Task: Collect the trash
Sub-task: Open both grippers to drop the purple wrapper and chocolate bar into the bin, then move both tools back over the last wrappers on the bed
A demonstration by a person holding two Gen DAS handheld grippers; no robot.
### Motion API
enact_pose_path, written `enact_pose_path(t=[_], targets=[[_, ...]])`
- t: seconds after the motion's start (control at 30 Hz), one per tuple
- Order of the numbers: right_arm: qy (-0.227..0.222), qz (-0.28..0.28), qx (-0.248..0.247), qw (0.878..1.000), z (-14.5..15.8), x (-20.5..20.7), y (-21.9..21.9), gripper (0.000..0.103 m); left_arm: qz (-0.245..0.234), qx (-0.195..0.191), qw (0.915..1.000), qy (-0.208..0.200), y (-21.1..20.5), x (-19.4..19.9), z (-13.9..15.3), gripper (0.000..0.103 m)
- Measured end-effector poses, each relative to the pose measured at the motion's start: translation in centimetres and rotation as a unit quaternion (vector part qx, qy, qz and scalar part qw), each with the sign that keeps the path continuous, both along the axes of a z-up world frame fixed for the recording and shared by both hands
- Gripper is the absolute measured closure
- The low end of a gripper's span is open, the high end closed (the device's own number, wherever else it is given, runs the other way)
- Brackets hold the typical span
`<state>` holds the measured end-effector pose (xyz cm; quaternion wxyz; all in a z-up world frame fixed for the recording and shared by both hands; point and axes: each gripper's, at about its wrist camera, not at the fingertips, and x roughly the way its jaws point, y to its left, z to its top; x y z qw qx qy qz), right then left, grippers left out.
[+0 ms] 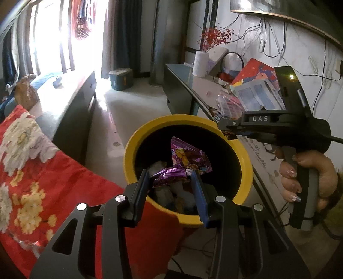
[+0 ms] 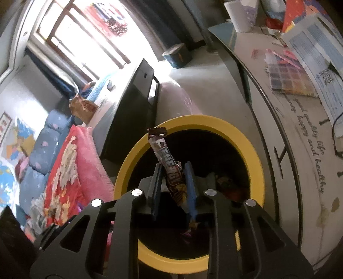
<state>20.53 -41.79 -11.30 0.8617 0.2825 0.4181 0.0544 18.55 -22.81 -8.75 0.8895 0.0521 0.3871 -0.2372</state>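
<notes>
- The left gripper (image 1: pixel 170 179) is positioned over the near rim of the yellow bin (image 1: pixel 244 159). Its fingers (image 1: pixel 142 185) are partly closed and pinch the crumpled lower end of a purple wrapper (image 1: pixel 186 159); the rest of the wrapper stands up over the bin's dark opening.
- The right gripper (image 2: pixel 172 184) is held over the same bin (image 2: pixel 255 158). Its fingers (image 2: pixel 190 186) are narrowly set and grip a brown snack-bar wrapper (image 2: pixel 165 156) near its lower end; the wrapper rises tilted, its top end level with the far rim.
- In the left wrist view, the right hand (image 1: pixel 310 178) grips the handle of the right gripper, to the right of the bin.
- Other trash (image 1: pixel 169 194) lies inside the bin, below both wrappers.
- A red floral blanket (image 1: pixel 32 171) lies on the bed, just left of the bin.
- The desk (image 2: pixel 300 154) stands just right of the bin and carries papers (image 2: pixel 310 70) and a white cup (image 2: pixel 242 15).
- A window (image 2: pixel 85 36) occupies the far wall.
</notes>
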Motion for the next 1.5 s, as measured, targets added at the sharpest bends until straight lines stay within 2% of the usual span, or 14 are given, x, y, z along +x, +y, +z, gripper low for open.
enact_pose_path(t=[0.07, 0.1, 0.13, 0.27, 0.33, 0.43, 0.6, 0.7, 1.03, 1.4, 1.5], targets=[[0.006, -0.006, 0.006, 1.0, -0.3, 0.0, -0.4, 0.065, -0.007, -0.009, 0.9999, 0.0, -0.3, 0.7, -0.4, 0.053], [0.008, -0.016, 0.006, 1.0, -0.3, -0.1, -0.6, 0.056, -0.004, -0.01, 0.9999, 0.0, -0.3, 0.9, -0.4, 0.033], [0.007, -0.021, 0.003, 1.0, -0.3, -0.2, -0.7, 0.052, 0.002, -0.012, 0.9999, 0.001, -0.2, 1.2, -0.6, 0.02], [0.001, -0.025, -0.028, 0.999, 0.3, -0.4, -0.4, 0.047, 0.03, -0.031, 0.9991, -0.003, 1.3, 1.4, -0.3, 0.009], [-0.01, -0.027, -0.052, 0.998, 0.9, -0.6, 0.3, 0.04, 0.049, -0.04, 0.9979, -0.011, 2.6, 1.3, 0.2, 0.009], [-0.038, -0.013, -0.091, 0.995, 2.4, -0.8, 1.9, 0.037, 0.082, -0.043, 0.9954, -0.023, 4.7, 0.9, 1.0, 0.009], [-0.081, 0.027, -0.123, 0.989, 4.6, -1.4, 5.3, 0.034, 0.128, -0.053, 0.9896, -0.037, 8.1, 0.6, 2.3, 0.009], [-0.097, 0.052, -0.132, 0.985, 5.5, -1.8, 7.3, 0.03, 0.152, -0.058, 0.9856, -0.045, 10.0, 0.6, 3.1, 0.009], [-0.139, 0.133, -0.141, 0.971, 7.8, -3.4, 13.4, 0.028, 0.221, -0.076, 0.9702, -0.065, 15.9, -0.6, 4.8, 0.009], [-0.149, 0.261, -0.145, 0.943, 7.7, -5.0, 21.8, 0.028, 0.291, -0.073, 0.9501, -0.084, 22.0, -1.7, 5.2, 0.009], [-0.143, 0.29, -0.152, 0.934, 7.3, -5.2, 23.9, 0.028, 0.318, -0.078, 0.9413, -0.083, 24.3, -2.0, 5.0, 0.009]])
